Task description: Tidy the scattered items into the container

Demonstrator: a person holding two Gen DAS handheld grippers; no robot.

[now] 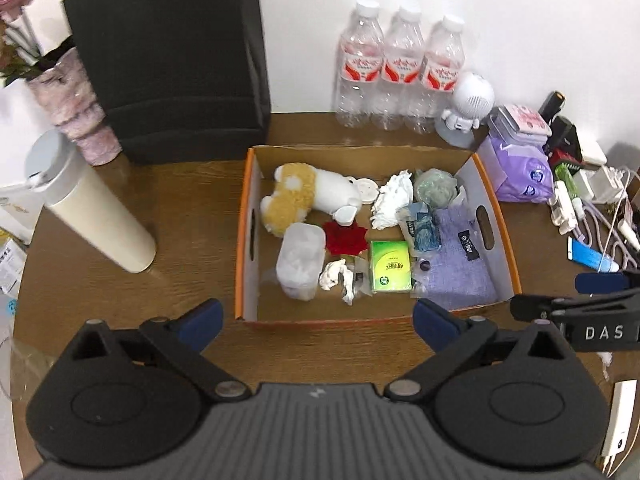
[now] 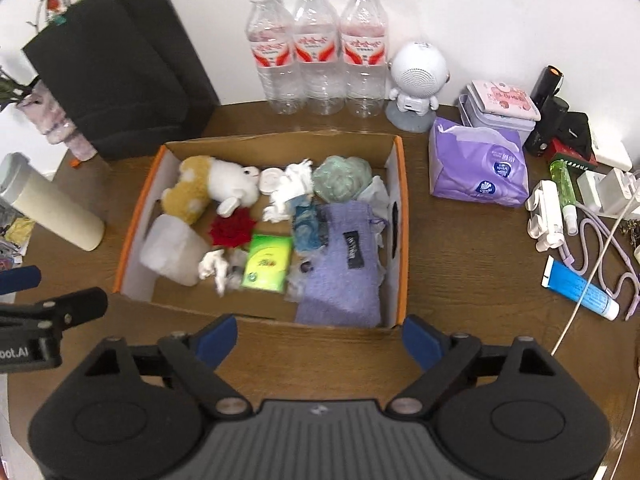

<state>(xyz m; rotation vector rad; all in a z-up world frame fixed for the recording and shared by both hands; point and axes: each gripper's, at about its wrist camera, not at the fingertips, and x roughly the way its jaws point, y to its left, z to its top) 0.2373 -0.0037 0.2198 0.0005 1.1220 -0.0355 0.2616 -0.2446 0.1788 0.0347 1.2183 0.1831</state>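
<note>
The orange-rimmed cardboard box (image 1: 244,232) (image 2: 138,208) sits mid-table. It holds a plush toy (image 1: 304,196), a clear plastic tub (image 1: 300,260), a red flower (image 1: 346,236), a green tissue pack (image 1: 390,266), a purple cloth pouch (image 1: 456,264) and crumpled tissues (image 1: 392,198). My left gripper (image 1: 318,320) hangs open above the box's near edge, nothing between its blue pads. My right gripper (image 2: 319,338) is open too, above the near right part of the box, and holds nothing. Each gripper shows at the side of the other's view.
Three water bottles (image 1: 400,68) stand at the wall behind the box. A black case (image 1: 168,56) and a cream flask (image 1: 92,212) are to the left. At right lie a white robot speaker (image 2: 416,80), a purple tissue pack (image 2: 476,164), a blue tube (image 2: 580,290) and cables.
</note>
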